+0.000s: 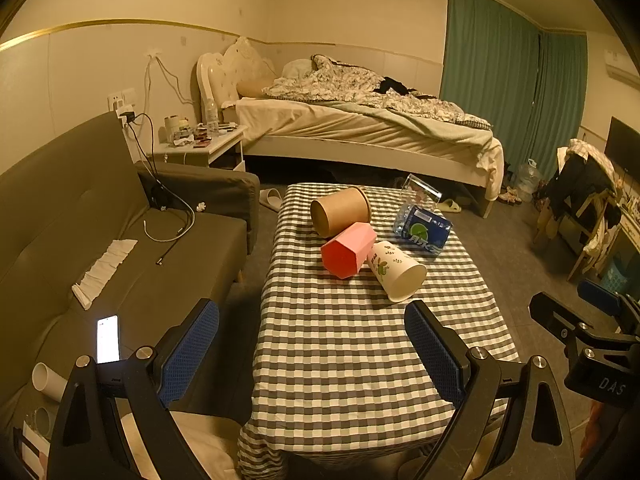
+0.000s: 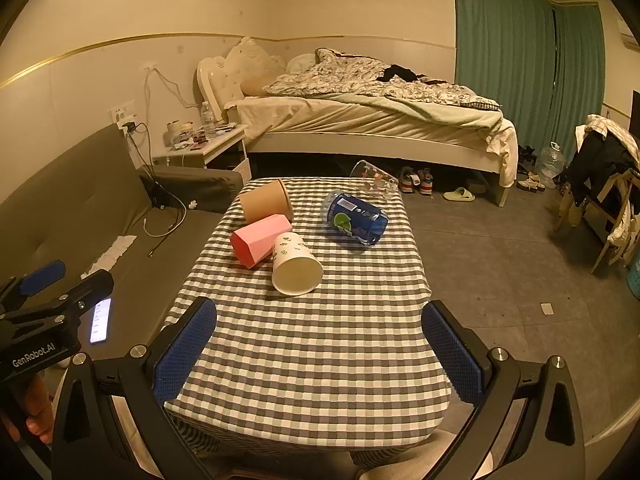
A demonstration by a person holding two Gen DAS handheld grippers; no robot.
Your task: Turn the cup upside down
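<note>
Both set high at the near end of the table, facing down its length toward the bed. Left view nearer the sofa, right view nearer open floor. Shared: table, cups, bed, curtain.

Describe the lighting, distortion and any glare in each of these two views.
Left wrist view: dim, warm yellow light; fisheye bends the wall trim and darkens the corners; the lit phone on the sofa is blown out white; the cups throw soft shadows on the checked tablecloth. Right wrist view: same yellow cast and curved edges; the clear glass is faint against the floor; focus is fair throughout.
</note>
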